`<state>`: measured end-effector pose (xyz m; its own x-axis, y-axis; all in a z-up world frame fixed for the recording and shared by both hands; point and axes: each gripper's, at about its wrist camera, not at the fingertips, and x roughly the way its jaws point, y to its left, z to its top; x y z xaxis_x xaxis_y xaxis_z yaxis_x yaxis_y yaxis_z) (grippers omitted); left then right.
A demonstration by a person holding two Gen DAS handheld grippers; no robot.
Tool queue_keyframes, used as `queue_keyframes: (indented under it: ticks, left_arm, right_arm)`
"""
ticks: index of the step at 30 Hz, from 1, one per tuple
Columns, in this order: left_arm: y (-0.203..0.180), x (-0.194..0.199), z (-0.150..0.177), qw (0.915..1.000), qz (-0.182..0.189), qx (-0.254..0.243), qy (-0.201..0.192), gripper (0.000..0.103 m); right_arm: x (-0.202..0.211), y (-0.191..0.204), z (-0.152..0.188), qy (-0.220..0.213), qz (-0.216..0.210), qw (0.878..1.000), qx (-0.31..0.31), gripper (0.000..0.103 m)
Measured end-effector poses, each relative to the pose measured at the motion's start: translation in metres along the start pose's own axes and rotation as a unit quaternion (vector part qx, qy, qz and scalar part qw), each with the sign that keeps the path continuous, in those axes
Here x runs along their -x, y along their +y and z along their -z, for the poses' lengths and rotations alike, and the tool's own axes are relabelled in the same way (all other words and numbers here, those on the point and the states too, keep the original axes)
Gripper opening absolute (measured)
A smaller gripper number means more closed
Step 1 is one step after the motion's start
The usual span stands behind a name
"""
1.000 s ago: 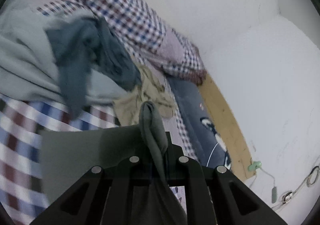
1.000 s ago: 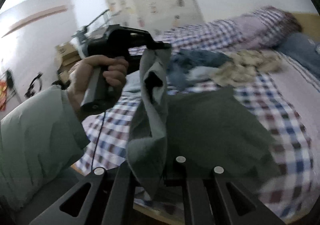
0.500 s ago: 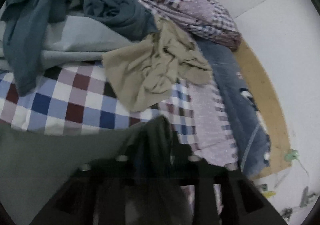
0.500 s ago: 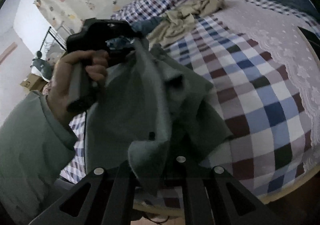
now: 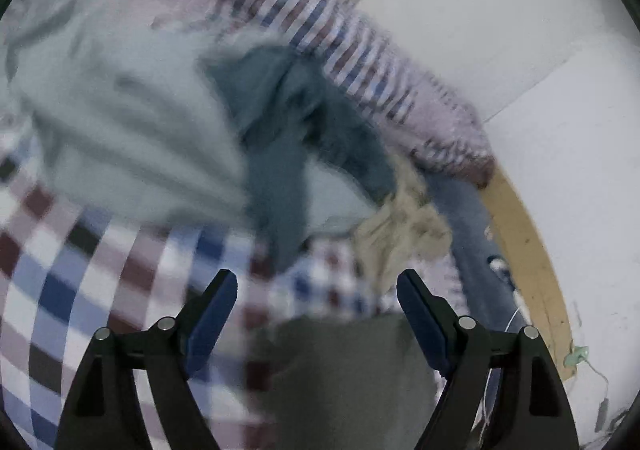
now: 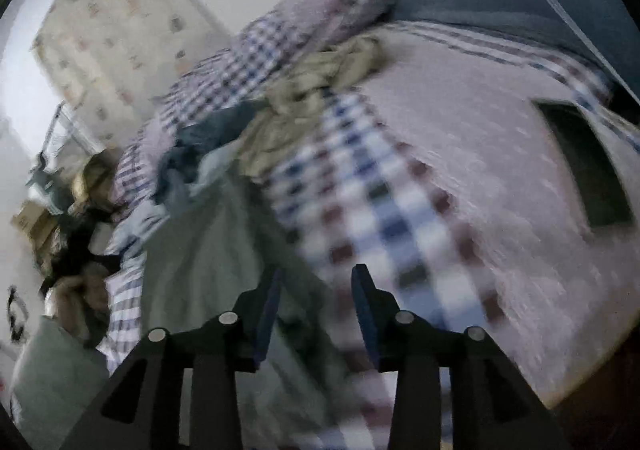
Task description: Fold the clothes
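We hold both claws open and empty: left gripper and right gripper hover over the green shirt on the checked bed.

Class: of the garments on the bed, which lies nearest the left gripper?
The dark green garment, flat just under the open left gripper; the others are piled further off.

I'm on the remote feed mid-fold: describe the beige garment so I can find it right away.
Start at the checked bedspread and find the heap of unfolded clothes near the bunched plaid duvet. The beige garment lies crumpled at the heap's edge nearest the blue pillow. It is the only tan piece; its neighbours are a dark teal garment and a pale grey-blue one.
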<state>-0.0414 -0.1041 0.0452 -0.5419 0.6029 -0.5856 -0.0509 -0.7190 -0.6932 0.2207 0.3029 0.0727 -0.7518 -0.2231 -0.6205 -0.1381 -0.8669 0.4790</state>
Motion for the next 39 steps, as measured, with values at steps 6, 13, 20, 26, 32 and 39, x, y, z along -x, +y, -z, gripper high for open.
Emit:
queue_keyframes:
  ticks: [6,13,20,26,32,39]
  left_arm:
    - [0.016,-0.032,0.020,0.9981,0.004,0.000,0.061,0.084]
    - [0.004,-0.040,0.023,0.9959,0.011,-0.030,0.085,0.055]
    - [0.008,-0.040,0.024,0.9970,0.027,-0.020,0.070,0.015]
    - [0.015,-0.014,0.030,0.9993,0.036,-0.014,0.005,0.011]
    - [0.025,-0.028,0.029,0.9998,-0.004,-0.010,0.018,0.026]
    - [-0.004,0.025,0.019,0.9966,-0.009,-0.034,-0.074,0.058]
  right_arm:
    - [-0.070,0.054,-0.051,0.046,-0.043,0.993,0.097,0.047]
    - [-0.157,0.091,-0.078,0.094,-0.017,0.982,0.165,0.048]
    - [-0.210,0.088,-0.090,0.130,-0.036,0.978,0.161,0.007]
    - [-0.207,0.109,-0.090,0.092,-0.032,0.974,0.205,0.006]
    - [-0.225,0.087,-0.081,0.099,0.057,0.974,0.196,0.039]
    - [-0.157,0.100,-0.098,0.028,0.006,0.990,0.135,0.049]
